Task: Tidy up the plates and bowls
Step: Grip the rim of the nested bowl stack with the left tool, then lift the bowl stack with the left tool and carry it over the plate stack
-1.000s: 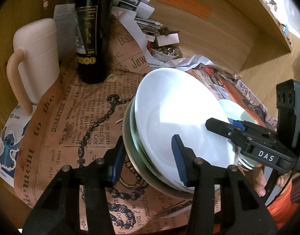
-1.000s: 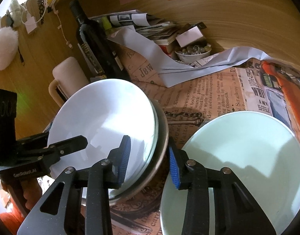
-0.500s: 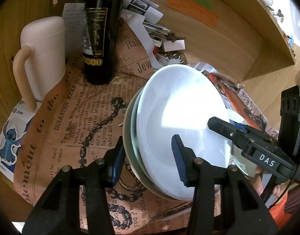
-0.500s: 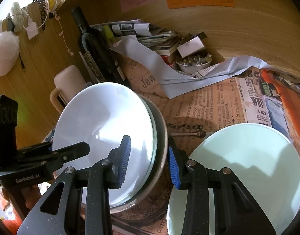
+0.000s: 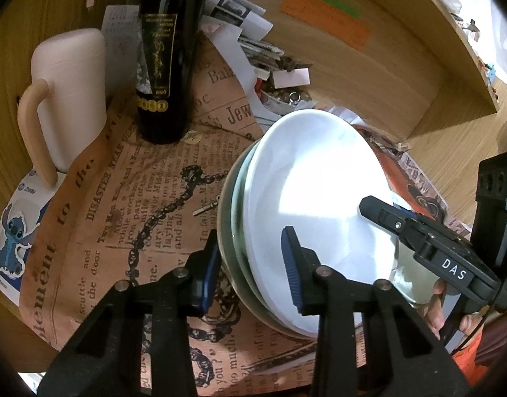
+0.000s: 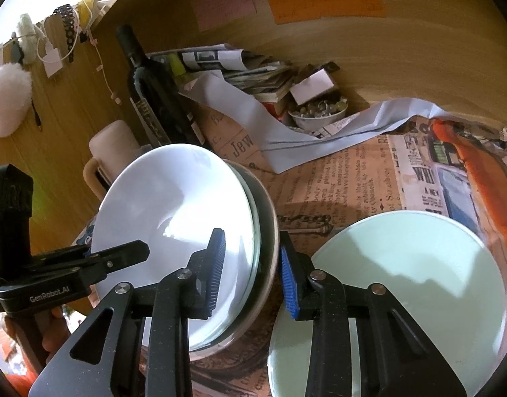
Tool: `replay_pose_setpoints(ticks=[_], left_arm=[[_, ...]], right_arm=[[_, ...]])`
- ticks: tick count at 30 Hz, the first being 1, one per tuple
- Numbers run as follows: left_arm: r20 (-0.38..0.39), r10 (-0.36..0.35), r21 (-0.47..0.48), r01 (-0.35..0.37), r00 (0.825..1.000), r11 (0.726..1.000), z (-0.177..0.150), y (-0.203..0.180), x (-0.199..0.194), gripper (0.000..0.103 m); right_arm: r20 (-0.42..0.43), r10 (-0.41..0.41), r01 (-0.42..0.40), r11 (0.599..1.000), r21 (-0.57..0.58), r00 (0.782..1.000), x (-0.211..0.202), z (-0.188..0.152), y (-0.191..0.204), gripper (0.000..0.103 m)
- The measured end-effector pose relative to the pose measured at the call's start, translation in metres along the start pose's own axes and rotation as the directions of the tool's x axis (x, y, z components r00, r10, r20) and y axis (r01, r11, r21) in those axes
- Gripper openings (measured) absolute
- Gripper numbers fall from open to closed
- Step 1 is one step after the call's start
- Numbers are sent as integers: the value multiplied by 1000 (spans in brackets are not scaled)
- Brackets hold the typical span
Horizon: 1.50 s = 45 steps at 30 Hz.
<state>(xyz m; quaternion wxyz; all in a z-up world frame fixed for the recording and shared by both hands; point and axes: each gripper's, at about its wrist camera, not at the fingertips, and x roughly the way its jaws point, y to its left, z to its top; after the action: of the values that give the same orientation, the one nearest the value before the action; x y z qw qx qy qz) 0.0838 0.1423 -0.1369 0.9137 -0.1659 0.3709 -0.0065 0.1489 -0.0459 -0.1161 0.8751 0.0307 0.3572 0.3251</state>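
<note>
I have the tilted stack of plates (image 5: 306,218) pinched between both tongs: my left tongs (image 5: 253,268) just closed further on its near rim, my right tongs (image 6: 252,273) on the opposite rim. I should keep both grips even and lower it level beside the pale green plate (image 6: 402,284), right of my right tongs.

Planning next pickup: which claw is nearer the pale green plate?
Right. Both claws have just been closing on the tilted stack: the right claw at the rim beside the pale green plate, the left claw opposite.
</note>
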Motion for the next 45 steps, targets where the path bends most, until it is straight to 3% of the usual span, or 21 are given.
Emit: replay_pose_setpoints(ticks=[9,24,45], left_arm=[[52,-12,44,10,999,999,11,-19,-16,36],[72,-62,115,53,995,992,25,-63,-19,36],[-46,-144,191,150,989,970,10,-126,17,36]], right_arm=[[34,2,-3,1000,12,999,-16,6,-7,29],[109,-62,58,998,36,992,-57,12,-27,29],[121,-187,172,977,126,975,-109,-15,-77,29]])
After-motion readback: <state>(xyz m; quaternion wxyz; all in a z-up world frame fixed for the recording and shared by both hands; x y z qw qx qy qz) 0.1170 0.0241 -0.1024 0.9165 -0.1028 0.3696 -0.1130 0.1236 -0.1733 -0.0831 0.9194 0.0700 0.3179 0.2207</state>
